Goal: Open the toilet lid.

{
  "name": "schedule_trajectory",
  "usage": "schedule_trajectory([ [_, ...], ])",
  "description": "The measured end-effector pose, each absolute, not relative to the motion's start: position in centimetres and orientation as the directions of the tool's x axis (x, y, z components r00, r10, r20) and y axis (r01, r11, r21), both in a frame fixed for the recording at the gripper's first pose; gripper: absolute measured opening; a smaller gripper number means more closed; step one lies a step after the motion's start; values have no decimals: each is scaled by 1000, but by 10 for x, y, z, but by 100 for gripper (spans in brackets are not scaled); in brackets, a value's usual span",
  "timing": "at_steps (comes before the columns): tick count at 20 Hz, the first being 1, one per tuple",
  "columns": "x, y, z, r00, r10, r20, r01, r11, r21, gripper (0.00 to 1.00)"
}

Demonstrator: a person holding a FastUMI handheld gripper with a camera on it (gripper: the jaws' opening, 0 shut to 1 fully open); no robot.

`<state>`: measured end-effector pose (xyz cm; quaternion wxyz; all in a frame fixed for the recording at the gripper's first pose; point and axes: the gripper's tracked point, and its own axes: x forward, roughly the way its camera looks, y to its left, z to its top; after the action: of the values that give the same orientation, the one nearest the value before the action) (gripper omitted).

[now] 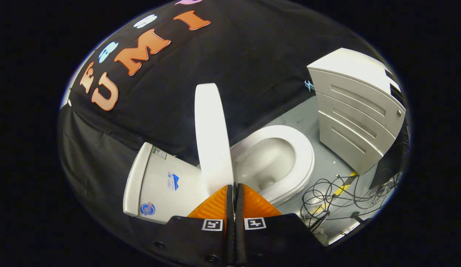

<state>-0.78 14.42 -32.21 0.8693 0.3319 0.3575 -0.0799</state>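
The white toilet lid [212,133] stands raised, seen edge-on, between the tank [160,181] and the open bowl with its white seat ring [303,155]. My gripper [234,185] is shut, its two fingers pressed together with nothing between them. The fingertips sit right at the lower end of the raised lid, near the hinge side; I cannot tell whether they touch it. The whole view is rolled, so the toilet looks tilted.
A grey drawer cabinet [358,115] stands beyond the bowl on the grey floor [308,122]. A tangle of black cables [338,196] with a yellow strip lies on the floor beside the bowl. Black cloth hangs behind the tank.
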Motion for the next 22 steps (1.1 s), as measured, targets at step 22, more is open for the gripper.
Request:
schedule_trajectory([
  [22, 10, 276, -256, 809, 64, -584, 169, 927, 335, 8],
])
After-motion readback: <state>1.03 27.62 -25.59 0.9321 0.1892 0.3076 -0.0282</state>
